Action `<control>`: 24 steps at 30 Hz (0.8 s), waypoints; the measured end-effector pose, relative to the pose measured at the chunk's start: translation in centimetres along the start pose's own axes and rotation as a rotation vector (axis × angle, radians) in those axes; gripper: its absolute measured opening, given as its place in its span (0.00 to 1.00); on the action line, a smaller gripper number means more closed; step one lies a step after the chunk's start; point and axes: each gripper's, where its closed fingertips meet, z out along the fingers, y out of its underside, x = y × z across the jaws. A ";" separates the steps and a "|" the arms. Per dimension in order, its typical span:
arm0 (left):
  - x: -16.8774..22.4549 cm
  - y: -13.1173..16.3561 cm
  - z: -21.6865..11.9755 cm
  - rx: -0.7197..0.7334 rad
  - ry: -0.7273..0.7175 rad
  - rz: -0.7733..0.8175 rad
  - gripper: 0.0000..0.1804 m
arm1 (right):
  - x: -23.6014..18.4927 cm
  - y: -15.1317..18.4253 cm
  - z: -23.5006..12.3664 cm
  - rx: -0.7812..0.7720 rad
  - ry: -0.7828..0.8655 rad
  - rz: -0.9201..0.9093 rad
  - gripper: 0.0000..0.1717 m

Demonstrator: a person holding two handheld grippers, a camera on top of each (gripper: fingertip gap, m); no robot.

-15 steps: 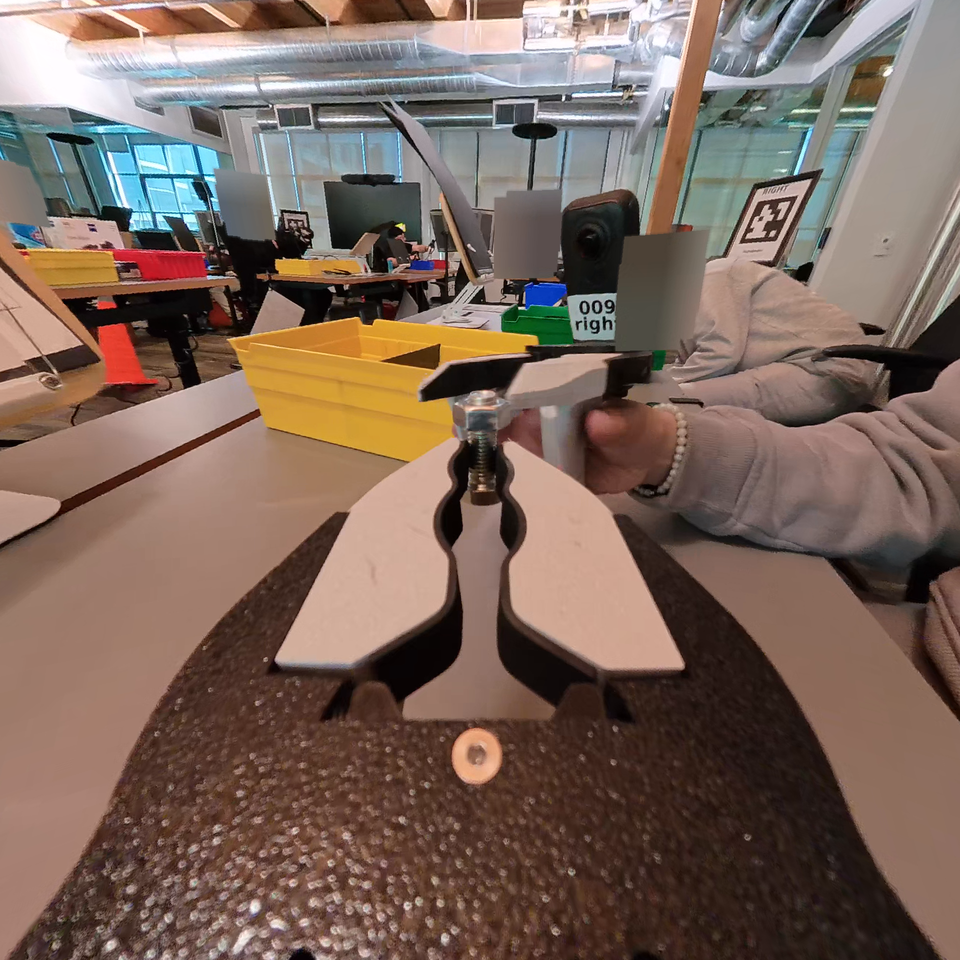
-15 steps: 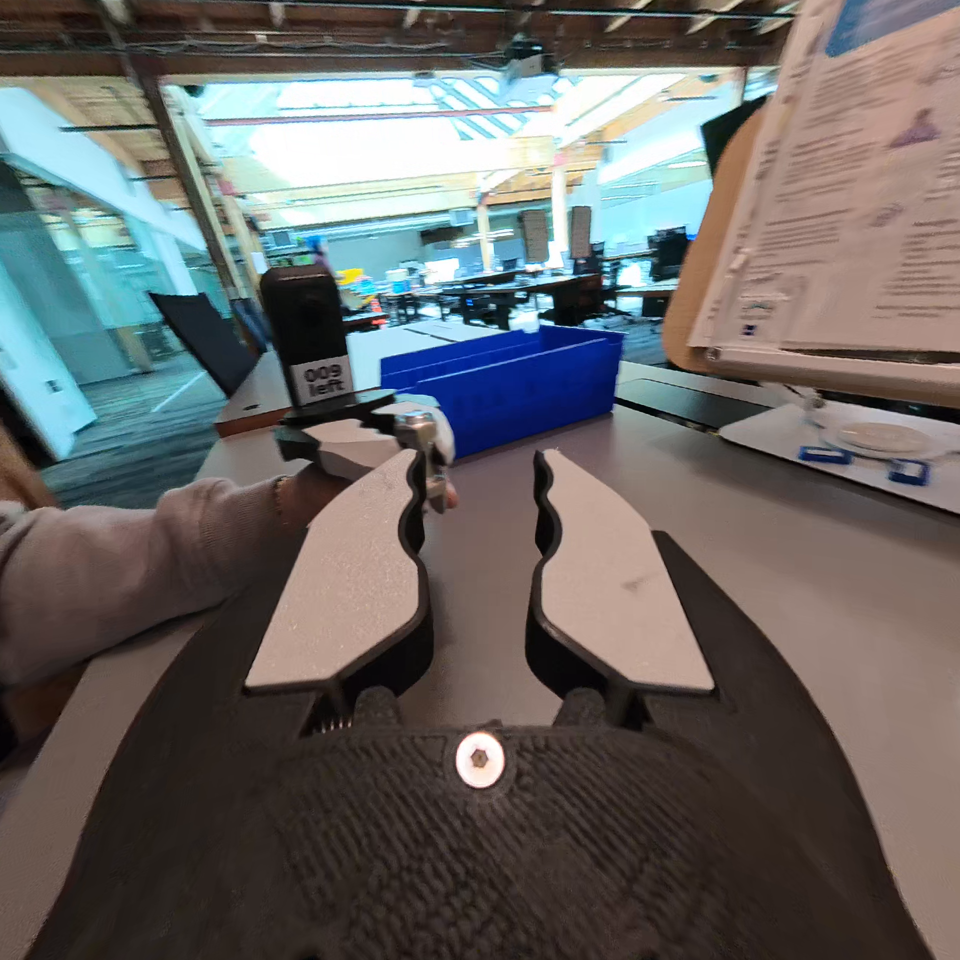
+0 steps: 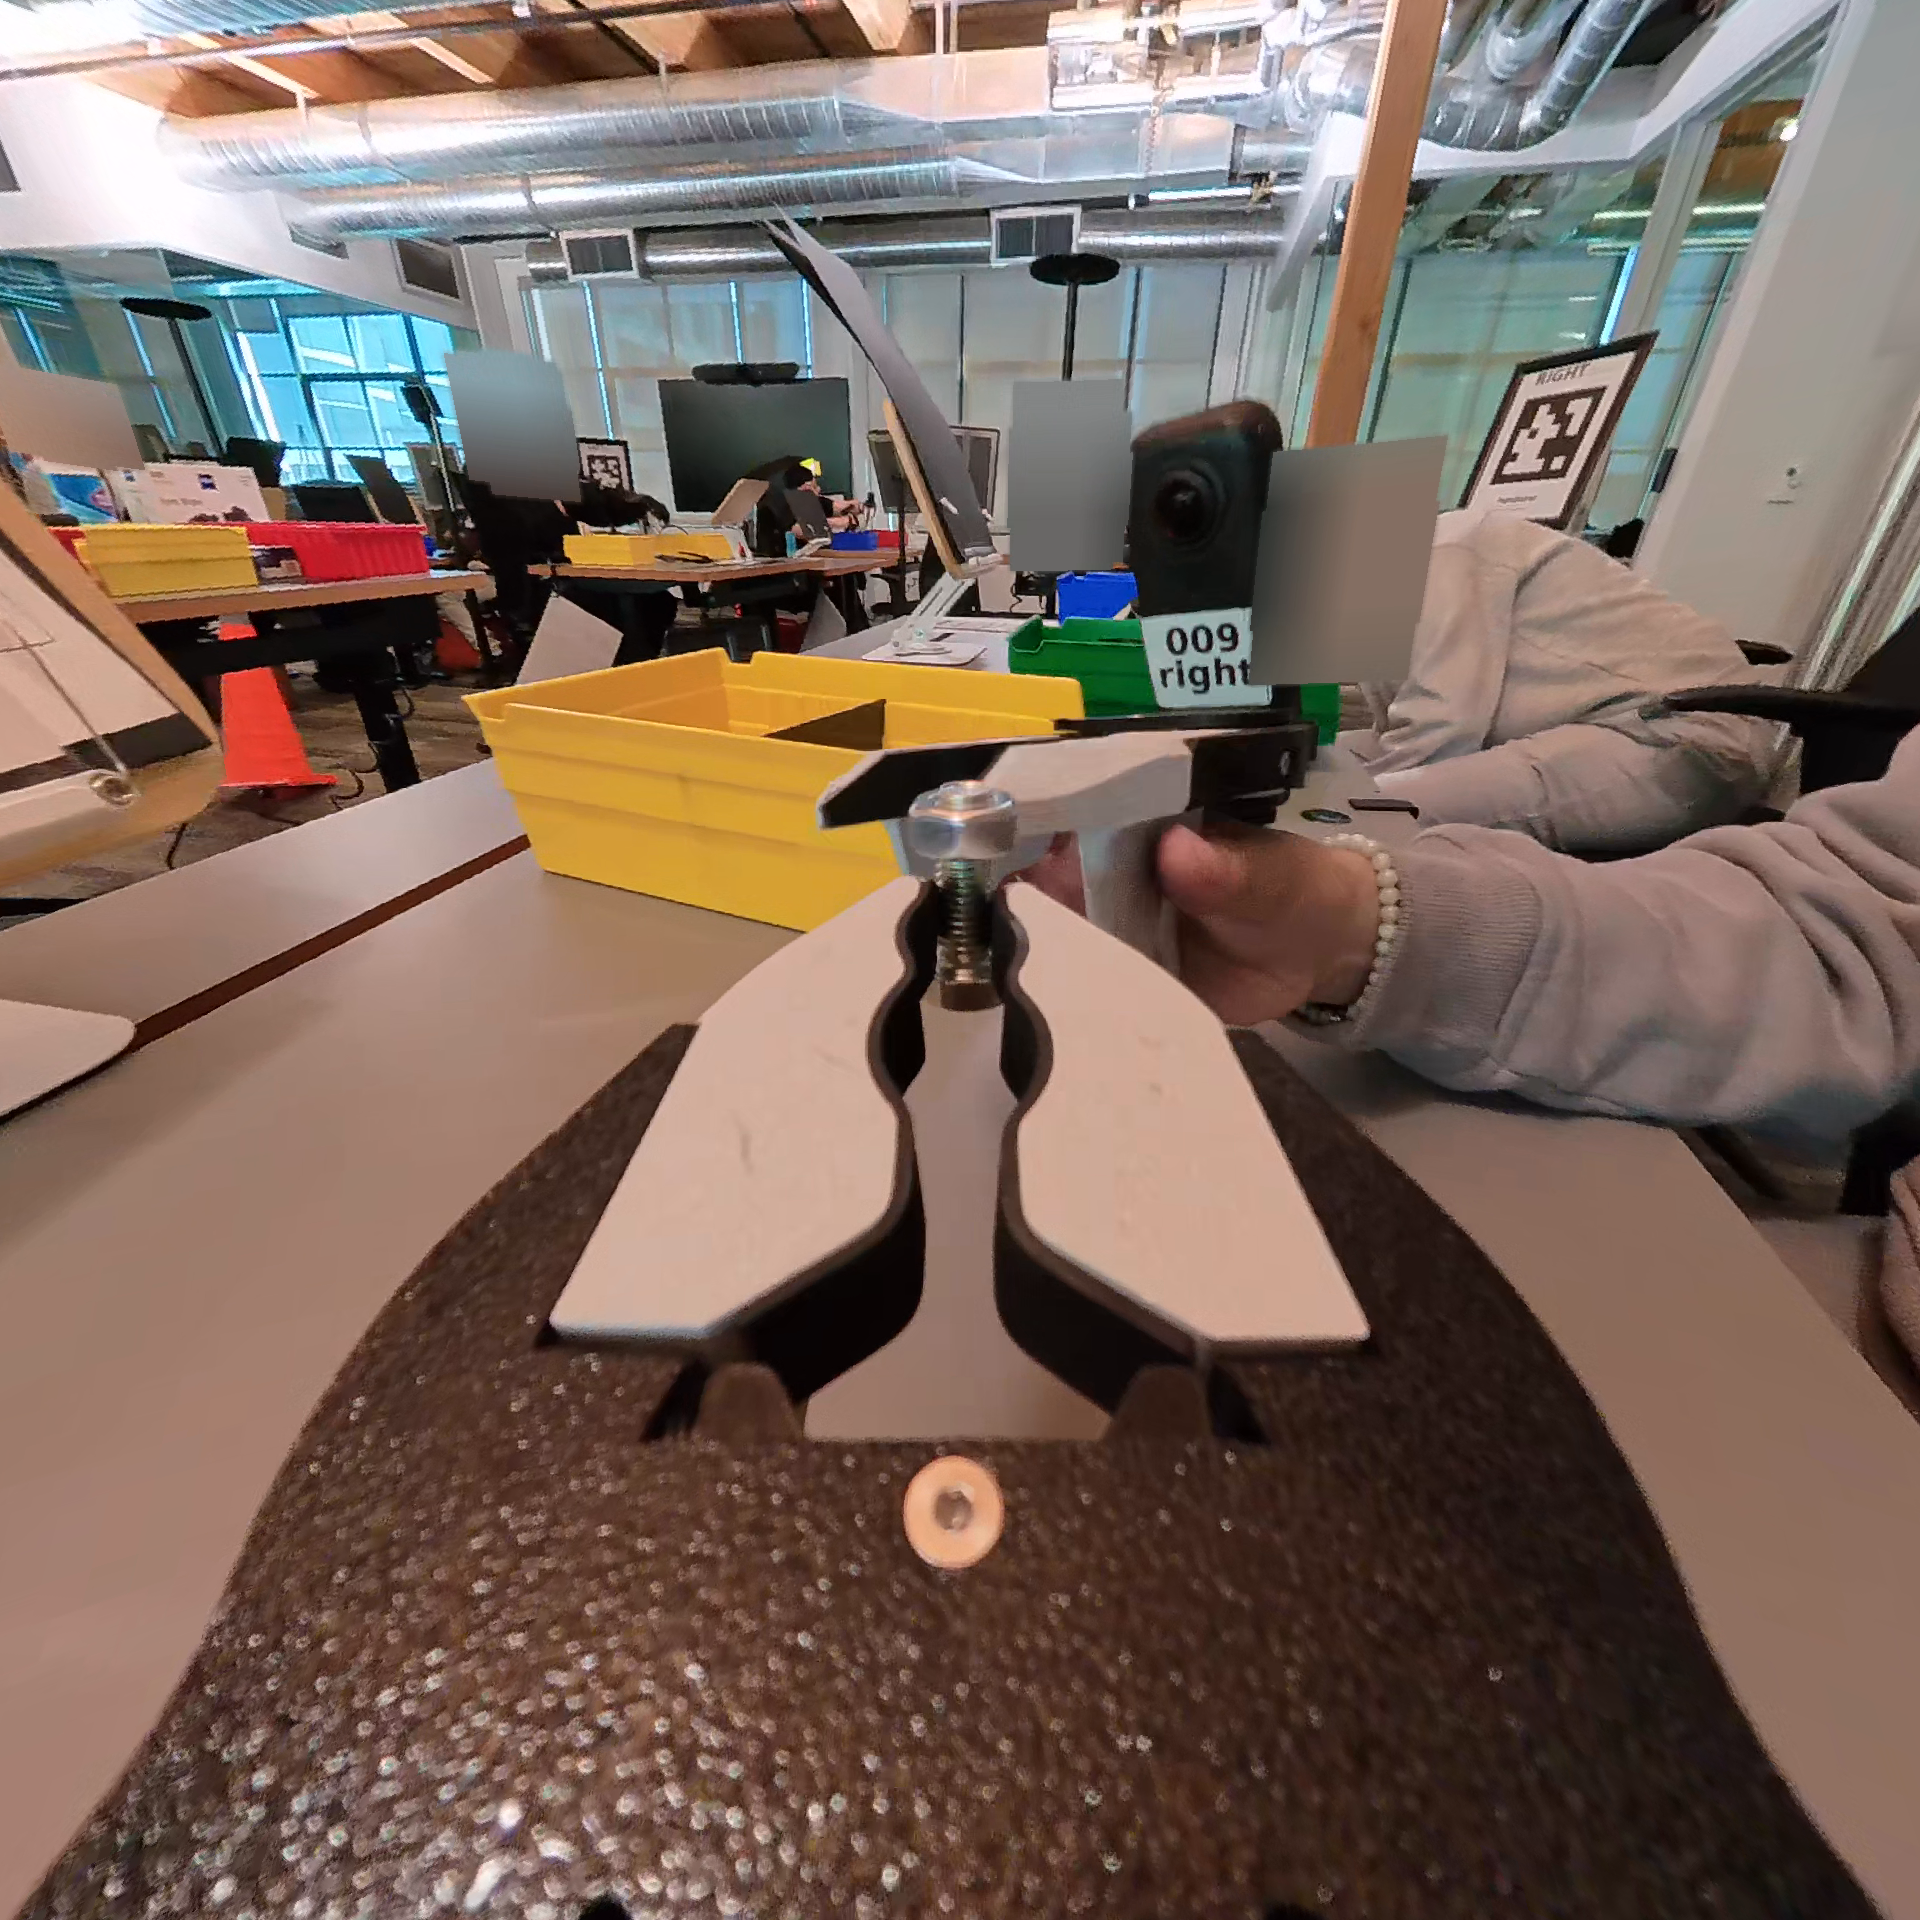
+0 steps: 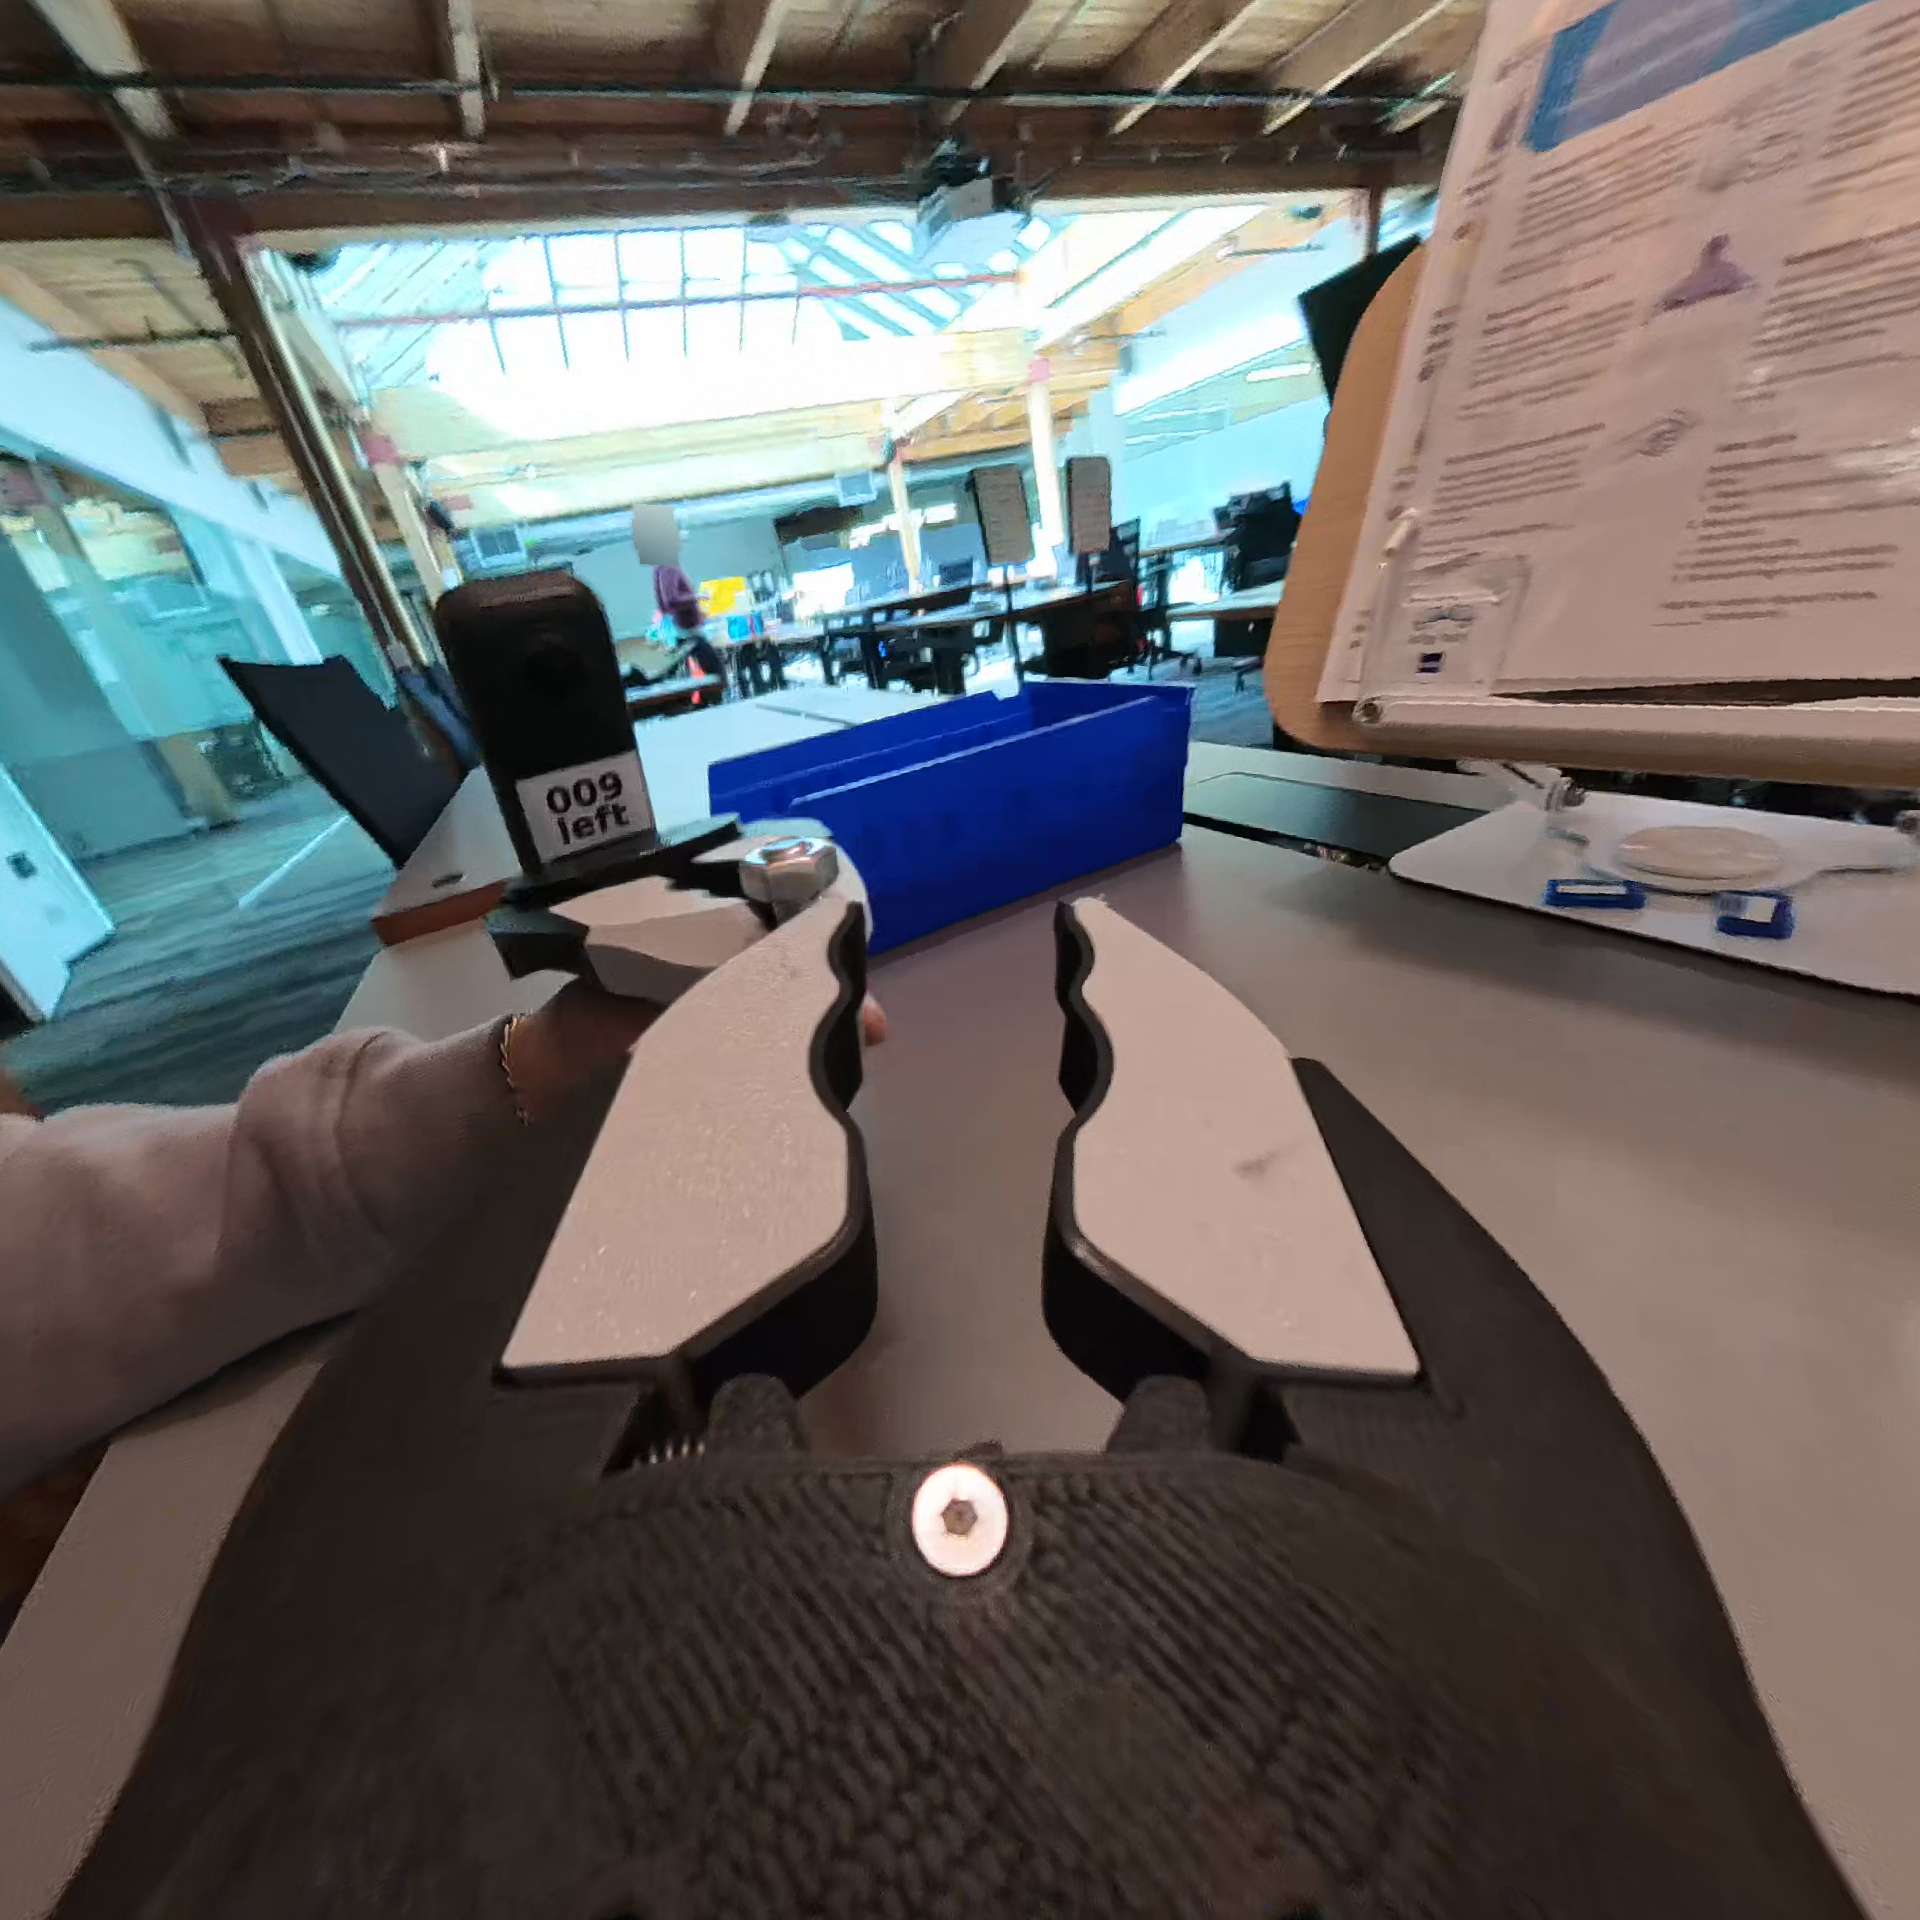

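My left gripper (image 3: 961, 914) is shut on a silver threaded bolt (image 3: 961, 940) and holds it upright above the grey table (image 3: 312, 1091). A silver hex nut (image 3: 956, 831) sits at the bolt's top. The right gripper (image 3: 935, 790) shows just behind the nut, held by a hand (image 3: 1257, 925). In the right wrist view my right gripper (image 4: 961, 925) is open and empty. The nut (image 4: 790, 868) and the left gripper (image 4: 665, 925) lie just left of its left finger (image 4: 727, 1122), outside the jaws.
A yellow bin (image 3: 675, 800) stands behind the bolt, with a green bin (image 3: 1081, 655) farther back. A blue bin (image 4: 987, 800) stands ahead of my right gripper. A document stand (image 4: 1662, 416) on a white base (image 4: 1662, 883) is at the right. Left and right tips are no more than a few centimetres apart.
My right gripper's jaws have narrowed a little and stay open on nothing. My left gripper keeps the bolt as before.
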 end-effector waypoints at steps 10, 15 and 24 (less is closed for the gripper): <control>0.7 0.9 1.1 -0.049 -0.003 0.050 0.05 | -2.7 0.3 0.8 -0.014 -0.105 -0.050 0.23; -0.3 0.5 0.5 -0.029 -0.051 0.041 0.05 | -0.8 0.1 0.3 -0.011 -0.034 -0.006 0.25; -0.1 0.9 0.9 -0.047 -0.060 0.059 0.05 | -2.9 -0.2 0.8 0.010 -0.110 -0.058 0.26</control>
